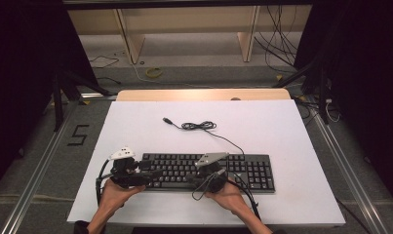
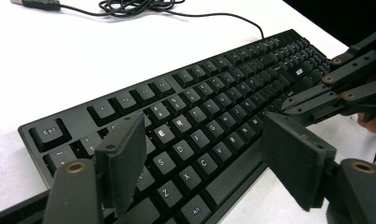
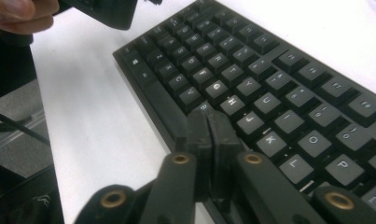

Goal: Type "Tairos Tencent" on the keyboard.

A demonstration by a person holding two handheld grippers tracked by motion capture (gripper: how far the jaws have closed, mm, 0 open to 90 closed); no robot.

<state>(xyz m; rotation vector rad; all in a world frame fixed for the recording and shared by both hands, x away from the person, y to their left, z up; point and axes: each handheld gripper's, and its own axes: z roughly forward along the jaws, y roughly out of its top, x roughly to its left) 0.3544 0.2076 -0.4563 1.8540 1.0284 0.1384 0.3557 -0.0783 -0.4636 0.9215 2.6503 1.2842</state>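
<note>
Hands come in from the bottom edge of the high view, one gripper each, both low over the front edge of the black full-size plastic keyboard (image 1: pixel 208 170). Left gripper (image 1: pixel 152 171) sits at the keyboard's left end, level-ish, jaws spread wide with nothing between the pads; in its own view they straddle the lower-left letter keys without touching them. Right gripper (image 1: pixel 196 179) sits near the keyboard's middle, pointing left; its jaws are pressed flat together, nothing held, tip (image 3: pixel 208 122) right over the key row near B/H, contact not resolvable. Keyboard lies square on the white rectangular table sheet (image 1: pixel 135 126), near the person's side, its thin black cable (image 1: pixel 199 126) running back to a loose coil and a USB plug (image 1: pixel 167 120) lying free on the sheet. Light wooden tabletop edge (image 1: pixel 204 94) shows behind the sheet; grey floor beyond with stray cables and a wooden frame; black curtains either side. Forearms cut off at the frame bottom; key legends are mostly blurred in the right gripper view.
</note>
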